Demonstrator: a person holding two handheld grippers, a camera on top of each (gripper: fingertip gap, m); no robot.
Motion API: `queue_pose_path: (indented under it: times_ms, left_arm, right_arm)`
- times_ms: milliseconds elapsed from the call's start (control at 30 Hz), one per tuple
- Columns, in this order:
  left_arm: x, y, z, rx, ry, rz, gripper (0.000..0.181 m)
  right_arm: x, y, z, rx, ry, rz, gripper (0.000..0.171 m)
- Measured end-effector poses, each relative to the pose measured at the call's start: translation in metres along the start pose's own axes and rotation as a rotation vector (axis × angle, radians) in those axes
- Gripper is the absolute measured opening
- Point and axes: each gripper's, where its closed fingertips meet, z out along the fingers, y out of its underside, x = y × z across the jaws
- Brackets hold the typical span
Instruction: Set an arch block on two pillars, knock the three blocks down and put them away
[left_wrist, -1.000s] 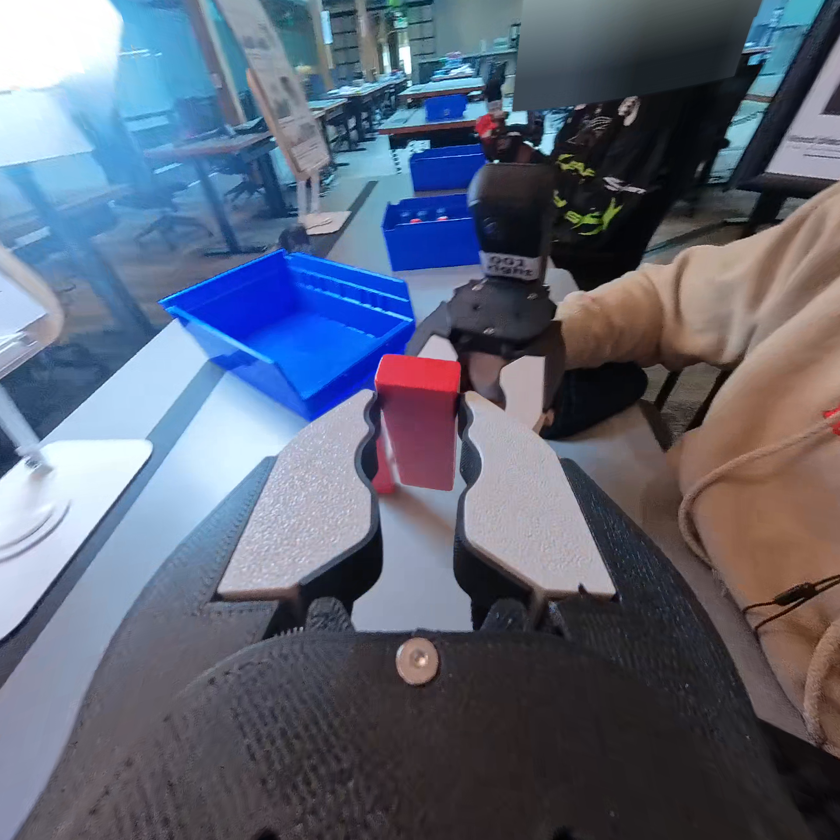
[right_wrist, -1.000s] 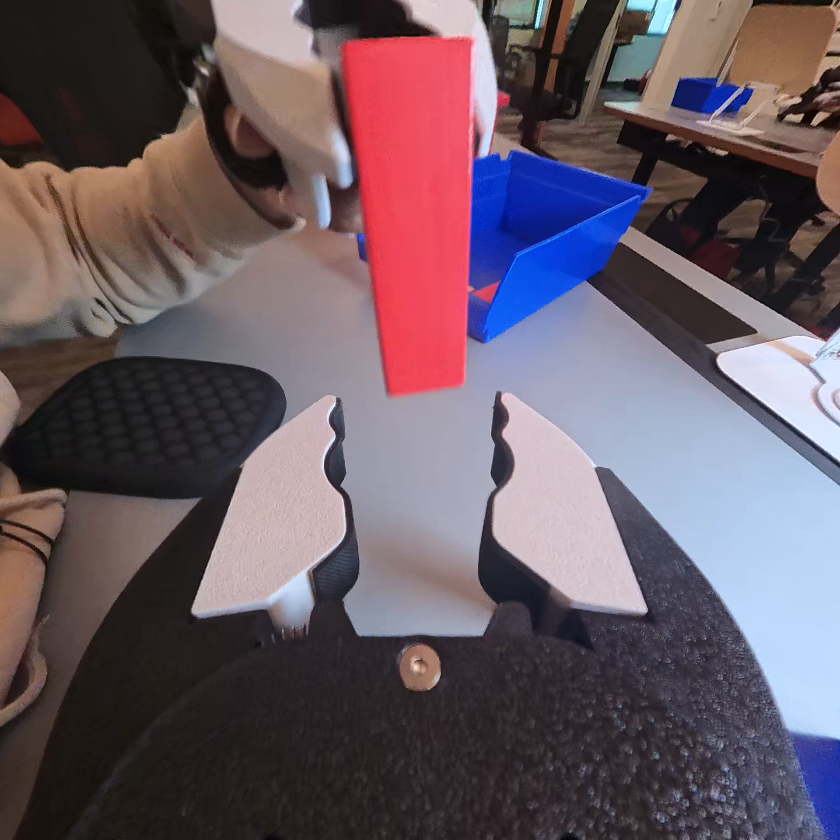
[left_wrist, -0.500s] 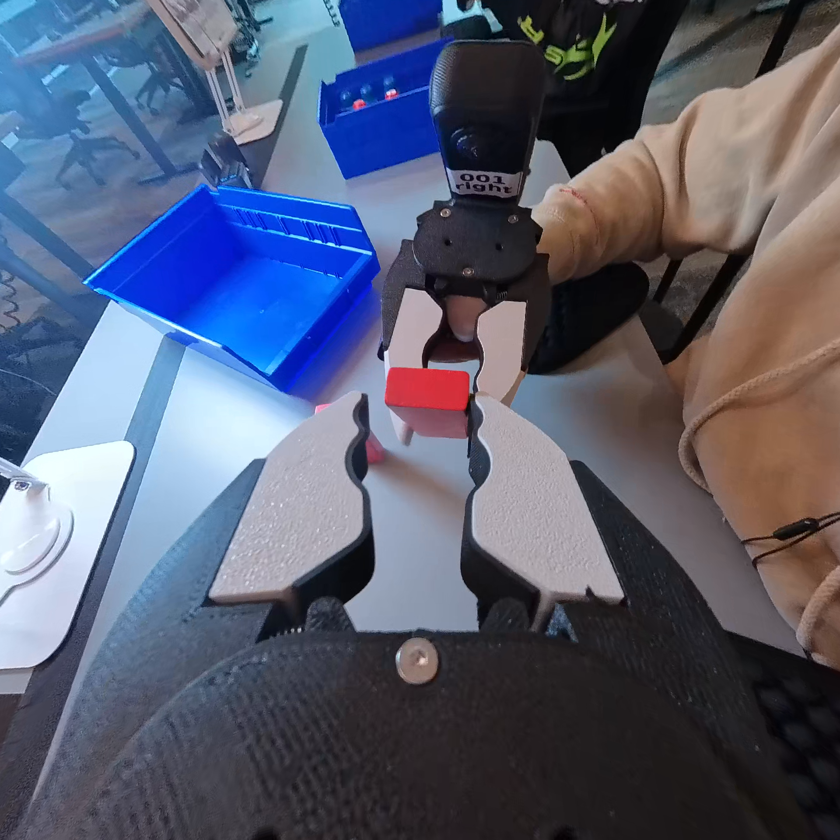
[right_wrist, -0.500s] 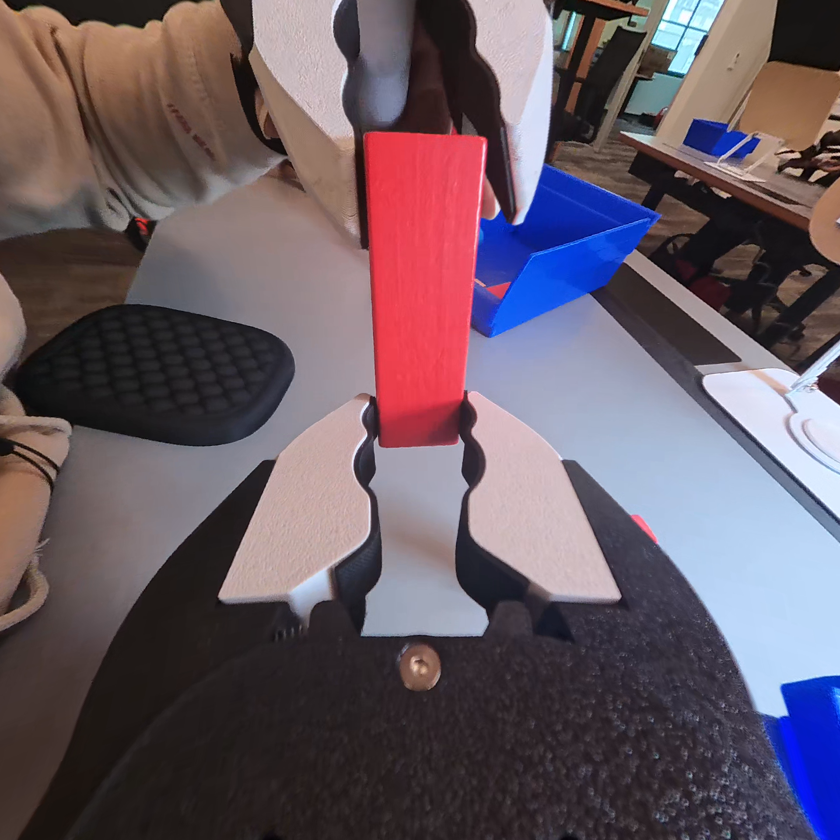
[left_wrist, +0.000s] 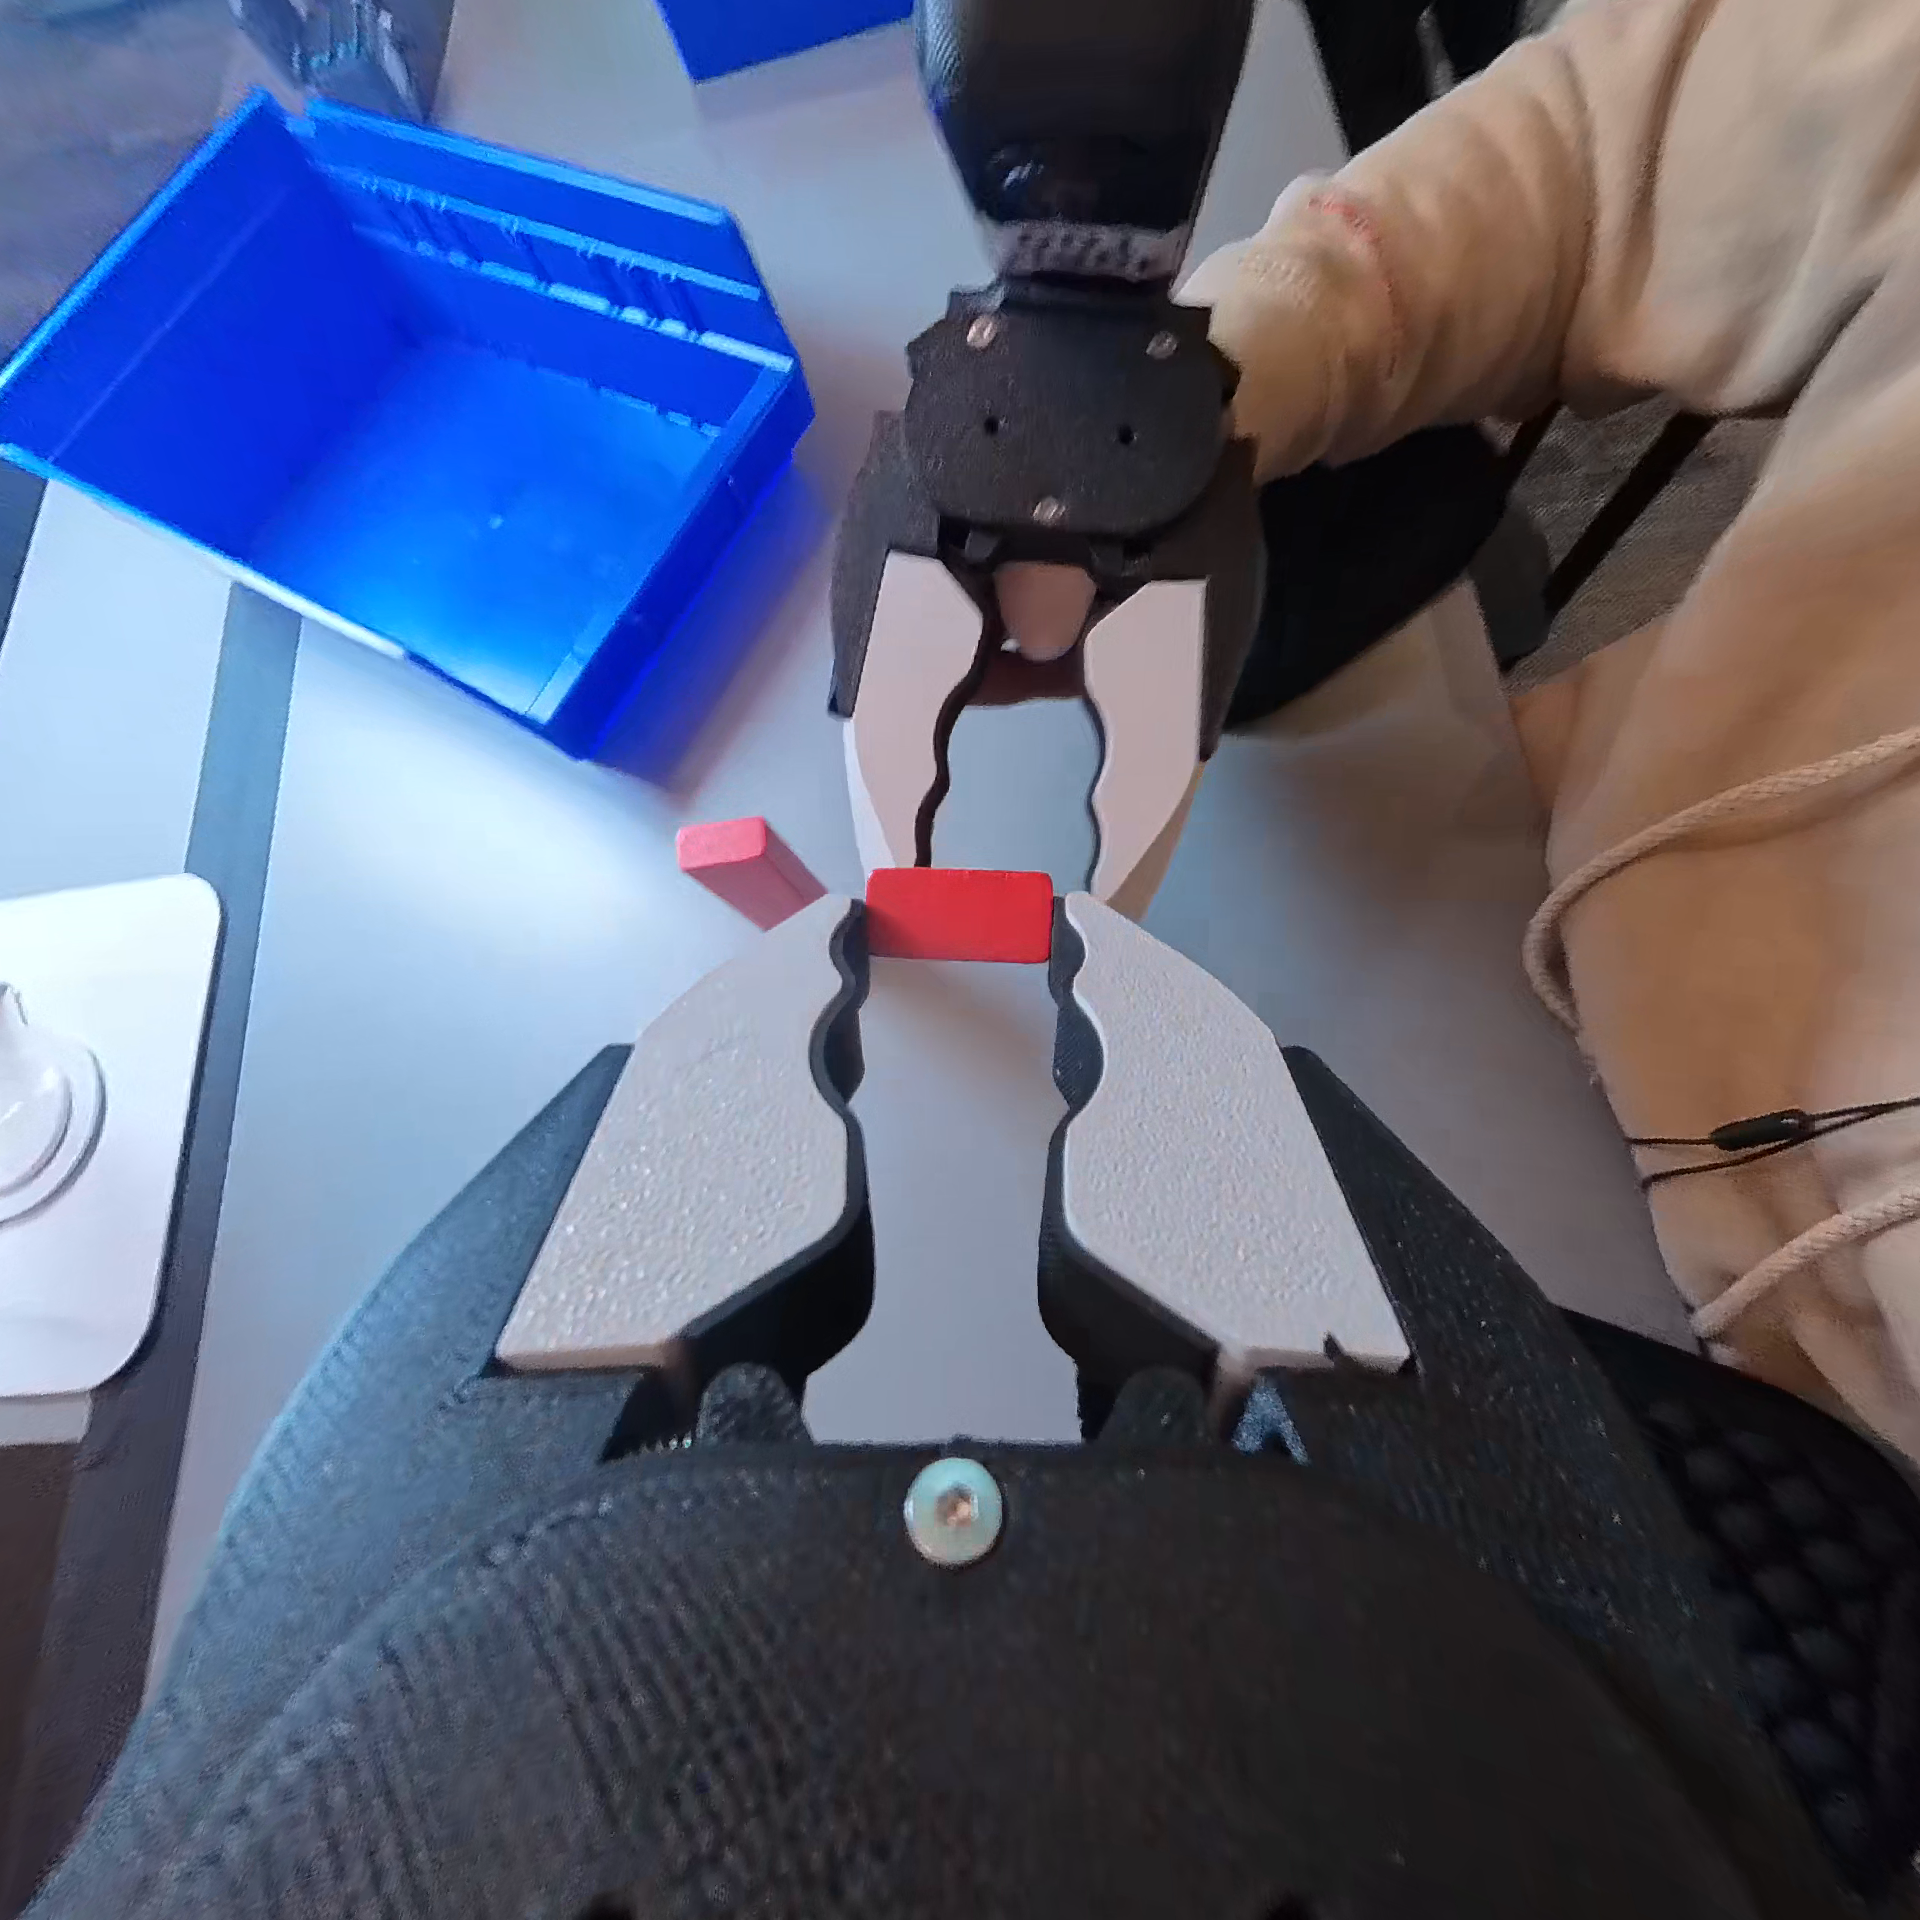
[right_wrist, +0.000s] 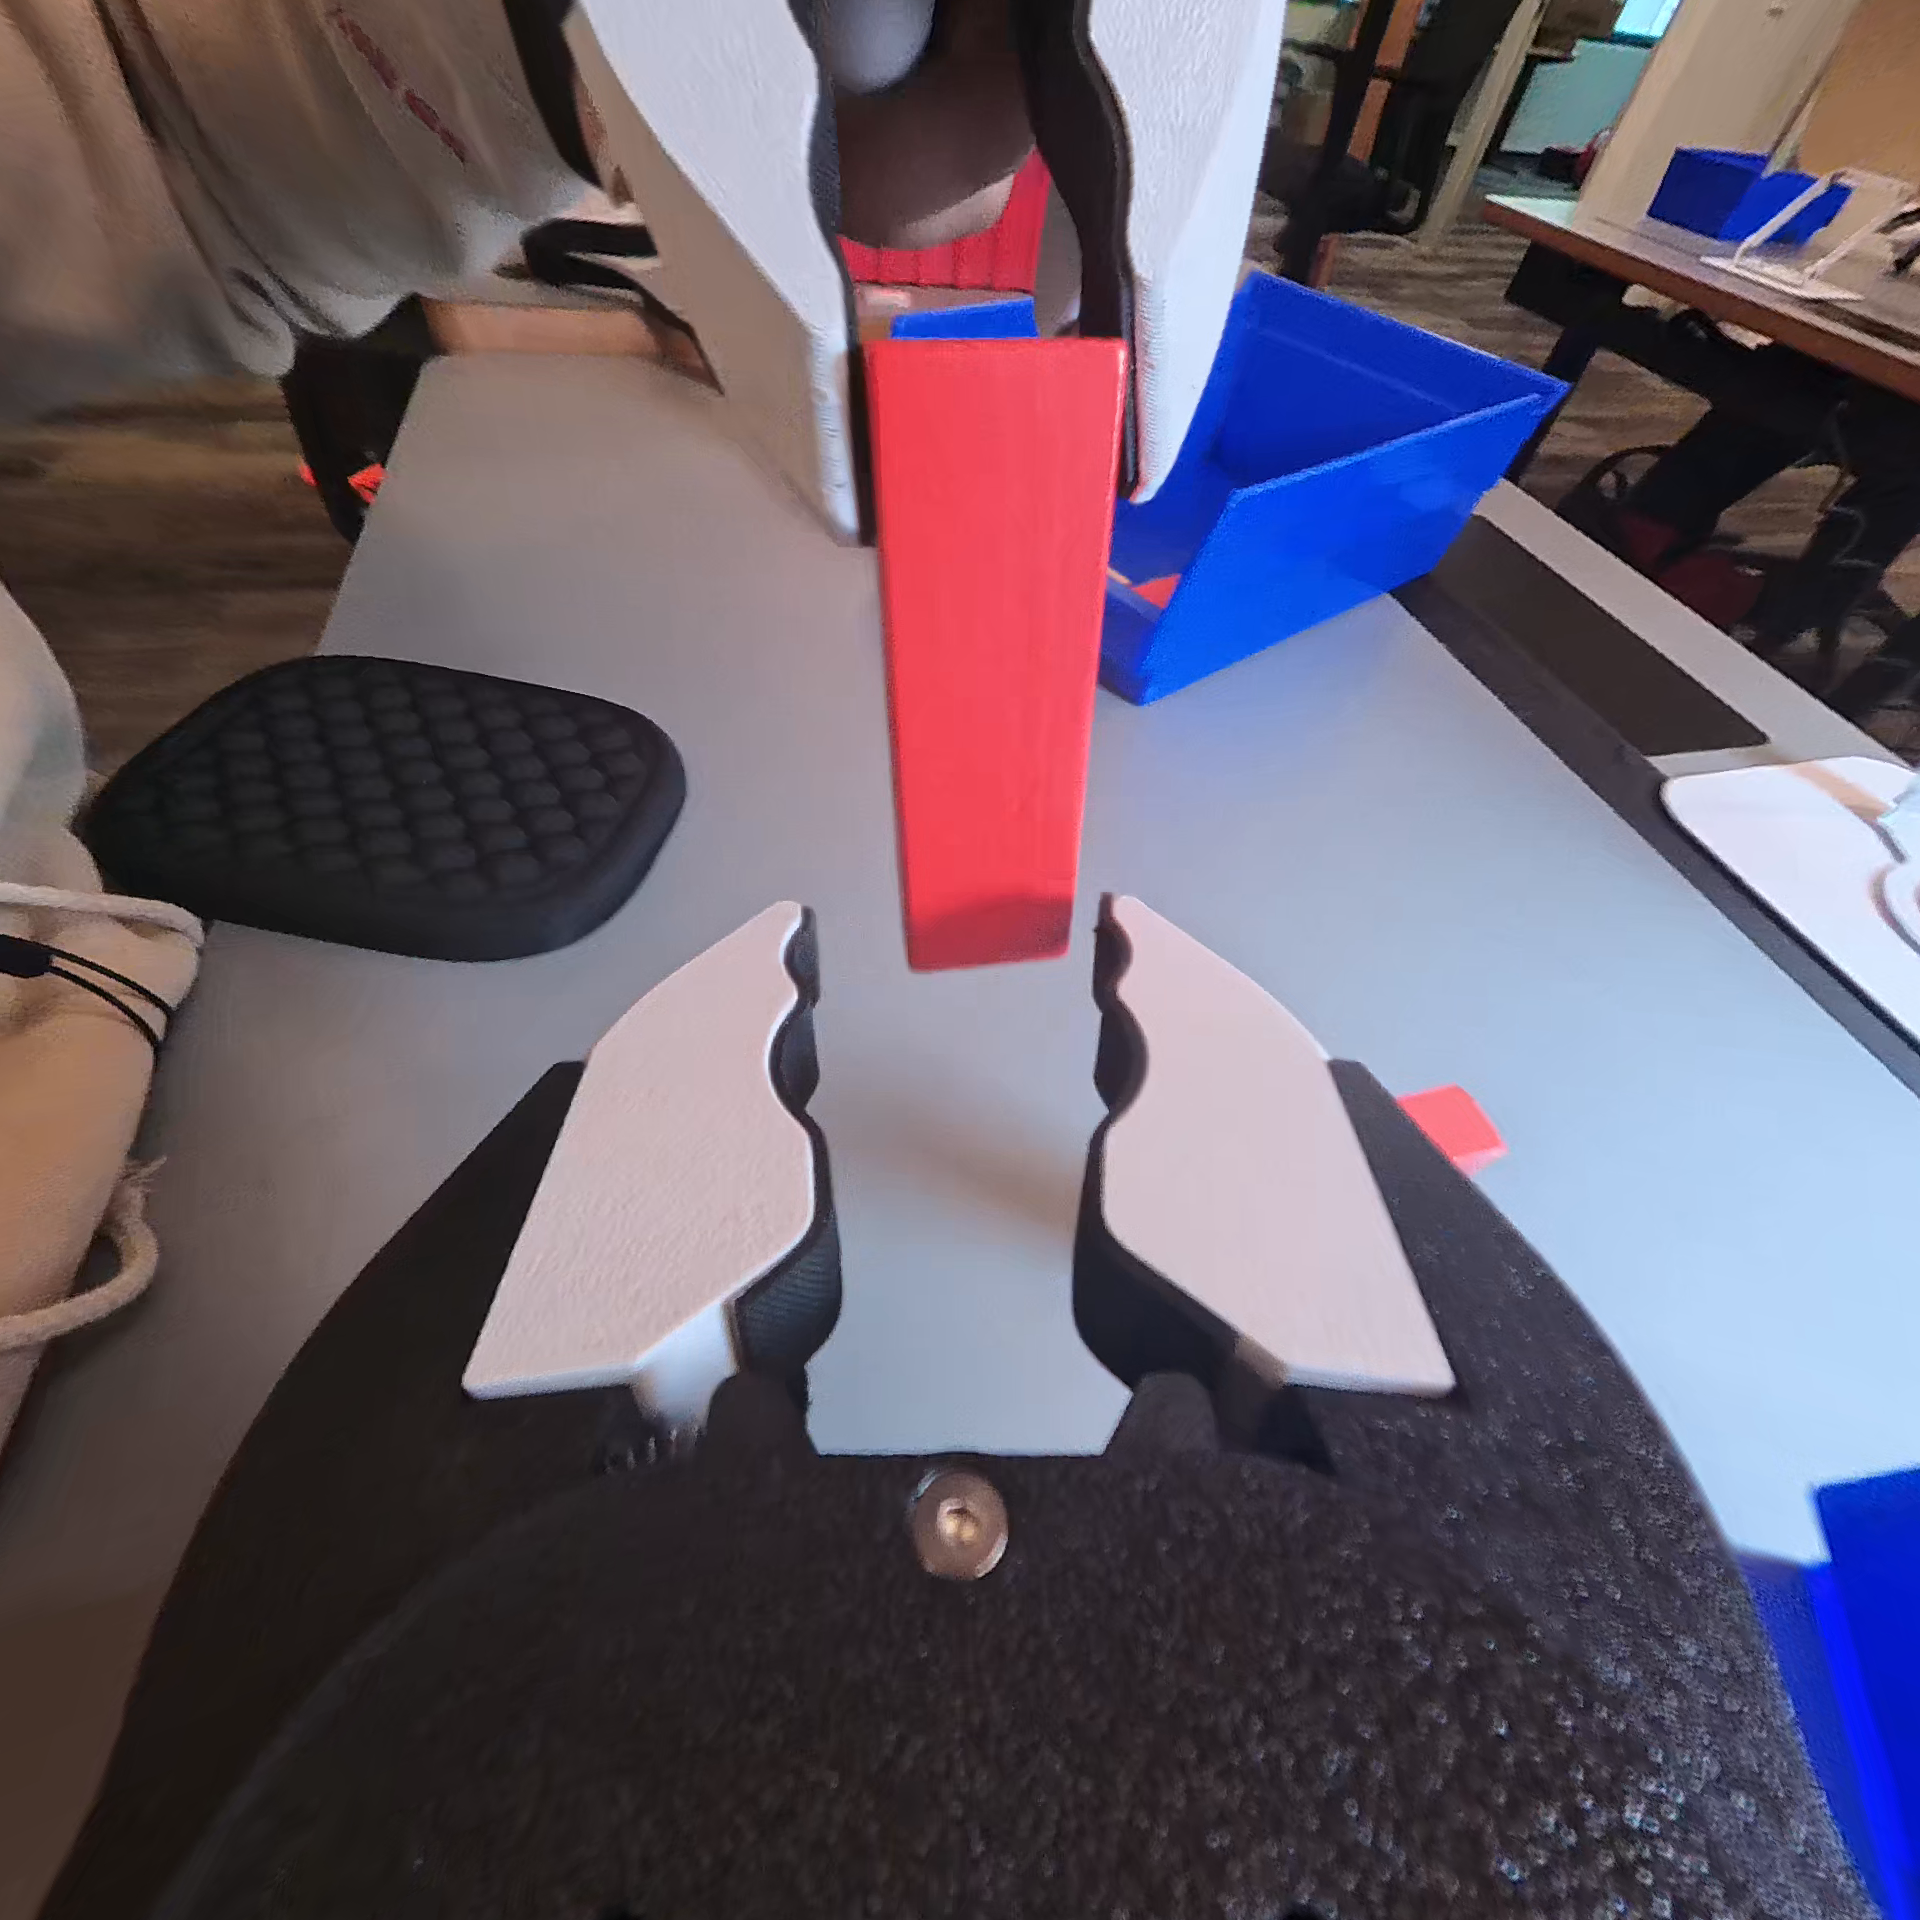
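Note:
A red pillar block (right_wrist: 987, 644) stands upright, its lower end at the tabletop. My left gripper (left_wrist: 956, 920) is shut on its top end (left_wrist: 956, 912), and shows from above in the right wrist view (right_wrist: 987, 436). My right gripper (right_wrist: 954, 930) is open, with a finger on each side of the block's foot and a gap on both sides. It faces me in the left wrist view (left_wrist: 1008, 842). A second red pillar (left_wrist: 743, 868) stands just to the left, apart from both grippers; only a corner of it (right_wrist: 1449, 1127) shows in the right wrist view.
An open blue bin (left_wrist: 416, 447) sits on the grey table behind the blocks and also shows in the right wrist view (right_wrist: 1351, 488). A black pad (right_wrist: 395, 800) lies by the person's sleeve (left_wrist: 1558, 260). A white stand base (left_wrist: 94, 1122) is at the left edge. The left gripper's tips are roughly 7 cm from the right gripper's.
My right gripper has opened and let go of the block's lower end. My left gripper kept hold of the top and now looks down more steeply. The second pillar has come into view.

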Motion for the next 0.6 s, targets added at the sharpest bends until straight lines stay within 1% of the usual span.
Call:
queue_pose_path:
  times_ms: [133, 233, 333, 467, 600]
  left_arm:
    - [-0.025, 0.013, 0.007, -0.094, -0.018, -0.091, 0.034]
    - [-0.045, 0.032, 0.022, -0.156, -0.025, -0.145, 0.034]
    - [-0.059, 0.048, 0.04, -0.185, -0.024, -0.179, 0.034]
    - [-0.071, 0.066, 0.059, -0.217, -0.037, -0.188, 0.034]
    - [-0.073, 0.075, 0.07, -0.248, -0.035, -0.199, 0.034]
  right_arm:
    - [0.017, 0.002, -0.023, -0.011, 0.053, -0.016, 0.053]
    - [0.033, 0.009, -0.042, -0.019, 0.119, -0.015, 0.055]
    - [0.049, 0.022, -0.058, -0.035, 0.178, 0.009, 0.057]
    - [0.058, 0.039, -0.066, -0.054, 0.199, 0.045, 0.057]
    - [0.059, 0.044, -0.063, -0.072, 0.206, 0.037, 0.057]
